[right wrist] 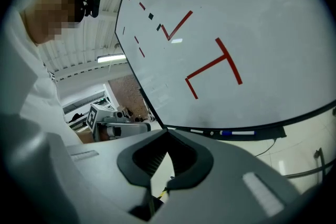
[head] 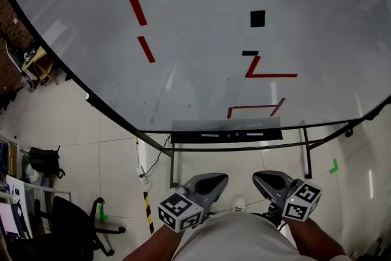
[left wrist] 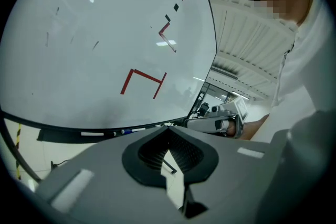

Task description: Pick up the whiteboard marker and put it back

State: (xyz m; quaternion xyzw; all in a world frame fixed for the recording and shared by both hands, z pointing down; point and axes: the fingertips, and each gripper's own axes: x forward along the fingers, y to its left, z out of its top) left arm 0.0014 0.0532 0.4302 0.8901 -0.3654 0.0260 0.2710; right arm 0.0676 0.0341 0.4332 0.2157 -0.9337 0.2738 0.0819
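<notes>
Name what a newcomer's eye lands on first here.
The big whiteboard fills the head view, marked with red lines and black squares. Under its lower edge, the tray holds markers. The left claw and right claw hang low by the person's body, both shut and empty.

Work hall or lab space, not a home. We note a large whiteboard (head: 201,40) on a metal stand, marked with red tape strips (head: 137,9) and black squares (head: 257,18), with markers (head: 211,134) lying in its tray (head: 269,131). Pale tiled floor (head: 79,125) carries green tape marks (head: 333,167) and a yellow-black hazard strip (head: 148,211). Near left: black office chair (head: 67,217). Far left: bare brick wall (head: 6,21). Overhead we see a ribbed metal ceiling (left wrist: 247,39) with a strip light (right wrist: 111,59).
</notes>
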